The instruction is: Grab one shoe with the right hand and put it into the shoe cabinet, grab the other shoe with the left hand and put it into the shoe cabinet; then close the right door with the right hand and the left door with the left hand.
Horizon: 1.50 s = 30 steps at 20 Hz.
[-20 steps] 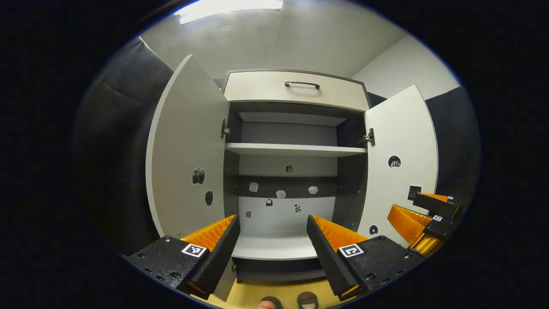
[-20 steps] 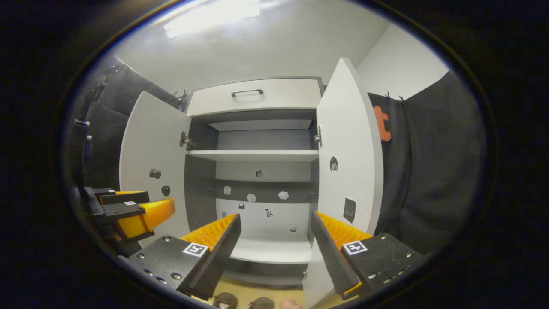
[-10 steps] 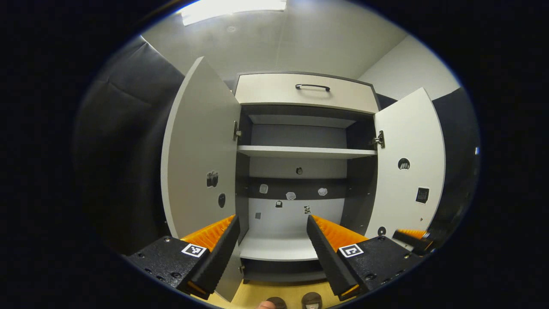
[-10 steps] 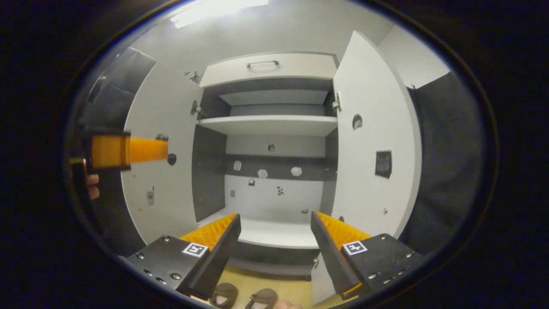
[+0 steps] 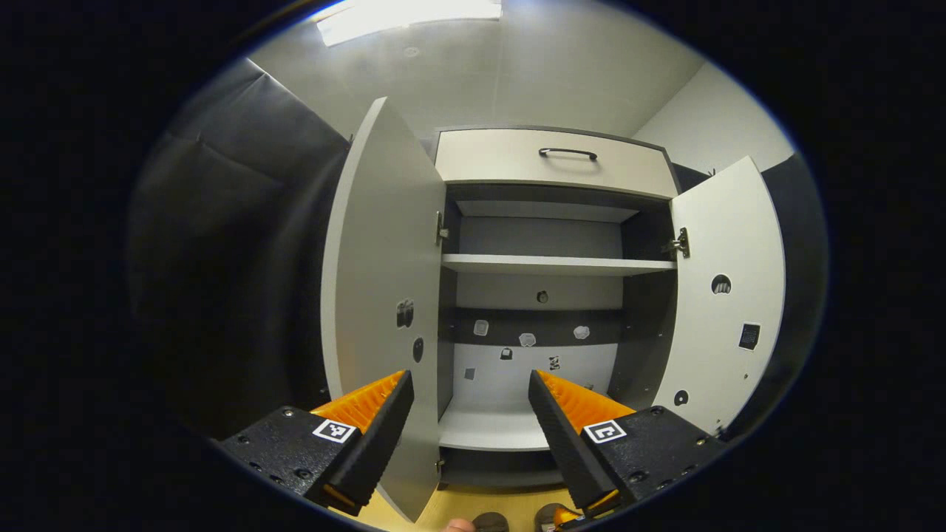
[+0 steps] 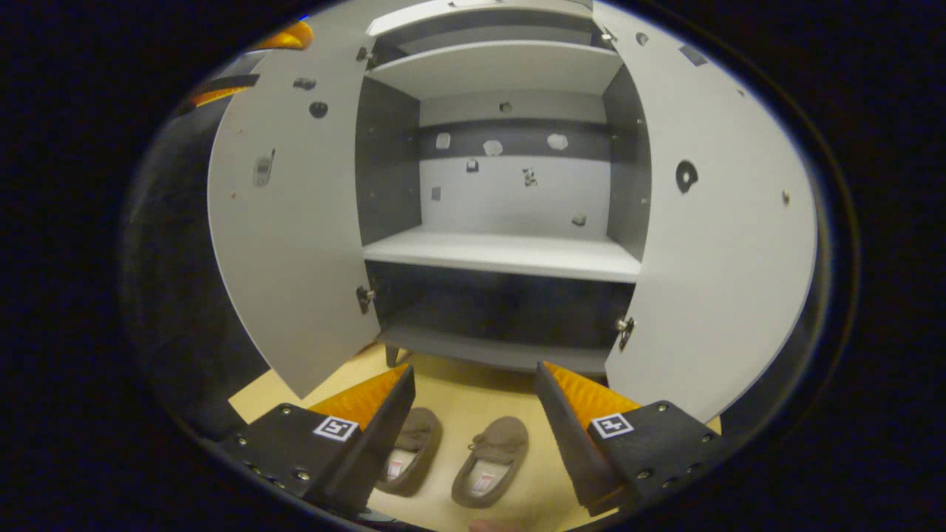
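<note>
— Where are the shoes?
— Two soft brown suede slippers, left shoe (image 6: 409, 451) and right shoe (image 6: 490, 459), lie side by side on the pale wood floor (image 6: 473, 395) before the shoe cabinet (image 6: 502, 255), its flat white doors swung wide.
— The claws?
— Right claw (image 6: 473, 384) spread above them, grasping nothing; left claw (image 5: 467, 388) likewise released, facing the smooth shelves

Staged recording booth, mock home entryway. Black cloth wall (image 5: 229, 244) hung behind and beside shoe cabinet (image 5: 554, 159); plain white ceiling with strip light (image 5: 410, 11). Cabinet doors (image 6: 288, 222) open, small stickers inside. Pale wood floor (image 6: 473, 388) with pair of brown slippers (image 6: 491, 458) in front.
</note>
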Each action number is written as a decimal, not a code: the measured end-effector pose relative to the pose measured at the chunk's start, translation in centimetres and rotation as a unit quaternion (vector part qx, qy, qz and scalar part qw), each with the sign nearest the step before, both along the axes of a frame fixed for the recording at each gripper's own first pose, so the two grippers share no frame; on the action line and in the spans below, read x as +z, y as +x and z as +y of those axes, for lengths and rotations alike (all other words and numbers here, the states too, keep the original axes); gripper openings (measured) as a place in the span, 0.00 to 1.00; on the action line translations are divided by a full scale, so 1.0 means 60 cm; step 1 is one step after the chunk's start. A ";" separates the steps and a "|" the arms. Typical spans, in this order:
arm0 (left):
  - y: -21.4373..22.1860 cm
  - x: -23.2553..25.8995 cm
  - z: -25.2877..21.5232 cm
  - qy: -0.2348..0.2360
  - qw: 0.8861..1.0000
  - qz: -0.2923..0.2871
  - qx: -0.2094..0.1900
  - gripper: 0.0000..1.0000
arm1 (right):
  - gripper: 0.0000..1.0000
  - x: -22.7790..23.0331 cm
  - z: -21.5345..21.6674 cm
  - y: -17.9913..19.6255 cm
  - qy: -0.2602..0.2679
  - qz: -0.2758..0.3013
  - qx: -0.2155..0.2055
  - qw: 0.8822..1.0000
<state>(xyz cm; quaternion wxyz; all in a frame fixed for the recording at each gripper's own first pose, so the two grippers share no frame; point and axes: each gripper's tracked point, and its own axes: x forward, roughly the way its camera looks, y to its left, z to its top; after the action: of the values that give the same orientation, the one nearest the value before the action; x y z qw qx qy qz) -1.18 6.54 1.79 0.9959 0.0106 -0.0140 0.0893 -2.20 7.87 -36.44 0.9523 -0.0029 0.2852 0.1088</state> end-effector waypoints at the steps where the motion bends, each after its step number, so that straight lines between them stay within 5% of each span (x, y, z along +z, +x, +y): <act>1: -0.002 -0.001 0.006 0.000 1.000 0.001 0.003 0.96 | 0.98 -0.034 0.005 -0.010 -0.001 0.020 0.004 1.000; 10: -0.028 0.001 0.048 -0.001 1.000 0.003 0.030 0.96 | 0.93 -0.278 0.026 -0.096 0.007 0.199 0.001 0.980; 12: -0.035 0.000 0.057 0.003 0.999 0.005 0.037 0.96 | 0.82 -0.316 0.021 -0.090 0.000 0.216 -0.010 0.976; 16: -0.043 -0.002 0.067 0.004 0.999 0.011 0.045 0.96 | 0.84 -0.369 0.016 -0.067 -0.014 0.226 -0.028 0.974; 18: -0.045 -0.001 0.069 0.001 0.999 0.012 0.046 0.96 | 0.65 -0.388 0.019 -0.052 -0.022 0.221 -0.029 0.975; 21: -0.047 -0.001 0.070 0.006 0.999 0.010 0.049 0.96 | 0.64 -0.408 0.021 -0.035 -0.043 0.212 -0.031 0.976; 23: -0.048 0.002 0.073 0.007 0.999 0.007 0.051 0.96 | 0.55 -0.432 0.022 -0.031 -0.068 0.213 -0.026 0.974; 26: -0.047 0.006 0.075 0.003 0.999 0.001 0.051 0.96 | 0.11 -0.439 0.002 -0.027 -0.121 0.193 -0.022 0.973; 30: -0.044 0.003 0.081 0.005 0.999 0.003 0.052 0.96 | 0.01 -0.430 0.000 -0.025 -0.096 0.203 -0.034 0.974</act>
<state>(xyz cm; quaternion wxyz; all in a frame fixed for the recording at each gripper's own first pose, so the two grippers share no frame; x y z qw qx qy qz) -3.83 11.38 1.95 0.9898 0.0164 -0.0109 0.1410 -3.72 7.86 -62.22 0.8727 -0.0621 0.4820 0.0464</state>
